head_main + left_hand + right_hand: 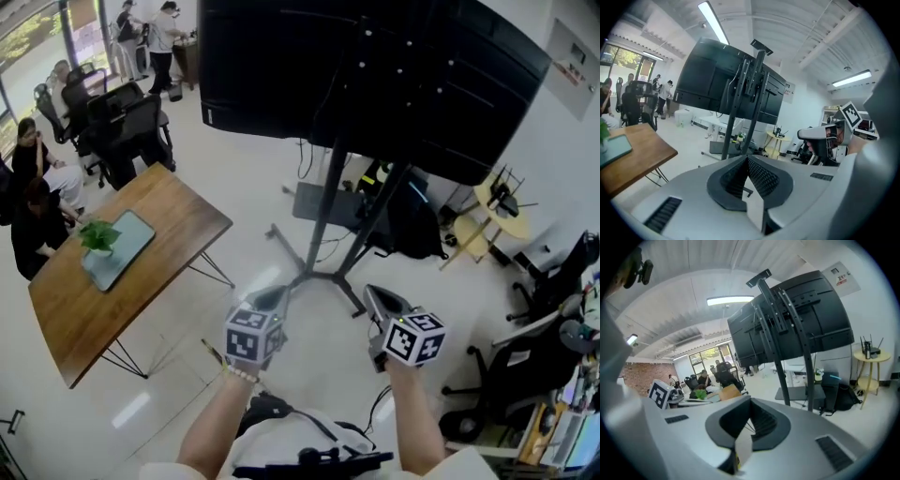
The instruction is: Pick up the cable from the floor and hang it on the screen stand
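The big black screen stands on a dark stand whose legs spread over the white floor ahead of me. Thin dark cables trail on the floor by its base. Another thin dark cable curves on the floor close to my feet. My left gripper and right gripper hover side by side above the floor, short of the stand's front legs. Both are shut, with nothing between the jaws. The stand rises beyond the shut left gripper. Past the shut right gripper the stand also shows.
A wooden table with a small plant stands at the left. A black bag lies behind the stand. A small round table and office chairs crowd the right. People sit and stand far left.
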The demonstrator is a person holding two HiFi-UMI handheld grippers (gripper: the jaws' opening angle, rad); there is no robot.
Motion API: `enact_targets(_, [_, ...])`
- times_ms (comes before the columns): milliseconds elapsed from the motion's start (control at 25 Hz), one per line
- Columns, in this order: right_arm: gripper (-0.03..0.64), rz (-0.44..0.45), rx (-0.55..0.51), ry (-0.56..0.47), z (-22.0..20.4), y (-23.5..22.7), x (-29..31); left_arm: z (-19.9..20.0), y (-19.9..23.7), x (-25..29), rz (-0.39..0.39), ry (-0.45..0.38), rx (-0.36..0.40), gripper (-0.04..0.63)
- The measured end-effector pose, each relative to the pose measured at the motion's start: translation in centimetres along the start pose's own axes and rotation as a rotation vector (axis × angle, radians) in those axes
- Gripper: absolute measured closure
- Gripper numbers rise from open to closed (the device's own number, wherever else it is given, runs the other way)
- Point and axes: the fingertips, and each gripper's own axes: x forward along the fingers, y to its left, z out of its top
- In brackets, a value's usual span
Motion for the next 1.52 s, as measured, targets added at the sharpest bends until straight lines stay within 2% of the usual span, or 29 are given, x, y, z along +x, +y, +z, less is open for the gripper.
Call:
enact_targets(80, [0.614,0.011,-0.012,0.027,-3.0,-0.2,-1.9,-3.2,-2.4,-0.6,0.014,0.017,-0.027,0.594])
enact_targets(200, [0.614,0.024,-0.049,0.025,-5.2,-0.2,-4.8,-6.5,-5.9,-1.6,0.02,0.037,-0.044,0.594])
enact_targets(400, [0.614,0.066,-0.056,0.032,-7.1,0.9,-7.5,-8.7,-8.9,-3.9,0.044,0.019,-0.093,0.594])
enact_targets(760, [0.614,0.059,-0.083,0.035,-8.5,1.1,-8.7,-8.4,-11.3,-3.7,0.029,-0.003,-0.072,0.594])
enact_targets(1120, [0.614,0.047,-0.06,0.012,-8.1,1.3,-8.1,-7.5,-10.7,-3.3,0.018,0.002,-0.043,0.594])
enact_targets(1520, [0.614,0.036,-0.039,0.012,-8.1,1.4,-6.0,-6.8,-9.0,-2.7,0.011,0.007,-0.057,0.594])
